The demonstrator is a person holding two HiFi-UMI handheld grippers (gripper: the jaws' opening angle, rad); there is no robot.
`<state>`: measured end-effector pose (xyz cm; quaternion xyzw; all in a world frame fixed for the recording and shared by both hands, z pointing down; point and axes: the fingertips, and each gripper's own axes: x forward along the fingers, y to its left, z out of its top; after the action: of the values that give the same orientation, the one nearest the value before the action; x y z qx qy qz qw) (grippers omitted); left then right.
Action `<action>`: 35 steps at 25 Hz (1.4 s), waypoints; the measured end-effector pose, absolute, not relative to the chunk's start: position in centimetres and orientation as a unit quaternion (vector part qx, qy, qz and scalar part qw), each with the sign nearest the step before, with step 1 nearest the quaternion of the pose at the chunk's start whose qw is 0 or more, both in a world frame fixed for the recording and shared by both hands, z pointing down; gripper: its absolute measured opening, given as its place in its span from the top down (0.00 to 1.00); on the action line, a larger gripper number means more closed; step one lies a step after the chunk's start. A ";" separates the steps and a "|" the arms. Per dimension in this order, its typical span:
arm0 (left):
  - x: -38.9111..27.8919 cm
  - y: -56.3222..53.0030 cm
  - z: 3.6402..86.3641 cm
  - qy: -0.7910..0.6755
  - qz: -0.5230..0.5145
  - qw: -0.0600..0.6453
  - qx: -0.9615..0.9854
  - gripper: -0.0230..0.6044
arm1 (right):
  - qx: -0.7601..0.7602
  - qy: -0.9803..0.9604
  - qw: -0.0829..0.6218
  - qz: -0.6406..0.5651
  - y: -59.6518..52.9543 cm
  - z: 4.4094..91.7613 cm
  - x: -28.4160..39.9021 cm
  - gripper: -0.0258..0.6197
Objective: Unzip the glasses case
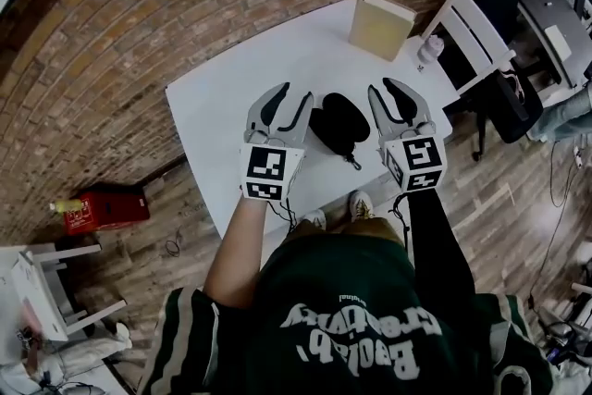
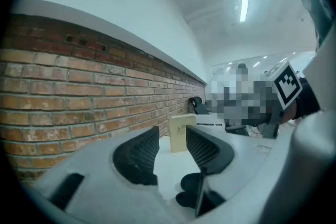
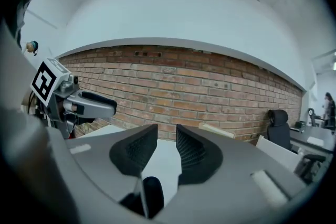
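Black glasses case [image 1: 339, 123] lies zipped on the white worktop [image 1: 231, 88], between both tongs and touching neither. Left tongs [image 1: 292, 99] gape wide, empty. Right tongs [image 1: 386, 92] stand narrower, also empty.

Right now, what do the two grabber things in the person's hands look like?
Both the left gripper and the right gripper are pale grey, with two curved jaws lined with black ribbed pads. Each carries a white cube with black square markers. The right arm has a long black sleeve; the left has a short dark green sleeve with pale stripes.
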<state>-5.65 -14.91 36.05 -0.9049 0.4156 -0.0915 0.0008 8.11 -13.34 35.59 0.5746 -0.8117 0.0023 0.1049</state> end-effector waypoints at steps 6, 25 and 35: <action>-6.8 -14.1 30.6 0.432 -0.047 0.036 -0.900 0.68 | 0.583 -0.809 0.075 -0.028 -11.8 31.6 8.0 0.73; -8.5 -12.2 27.7 0.433 -0.035 0.055 -0.899 0.97 | 0.600 -0.797 0.063 -0.034 -8.9 29.7 7.7 0.94; -8.1 -12.1 28.2 0.425 -0.045 0.057 -0.902 0.97 | 0.607 -0.790 0.076 -0.045 -8.7 30.0 8.0 0.94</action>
<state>-8.10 -12.07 28.22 -0.9021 0.4253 -0.0453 0.0566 8.02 -8.70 30.03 0.6071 -0.7897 -0.0452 0.0760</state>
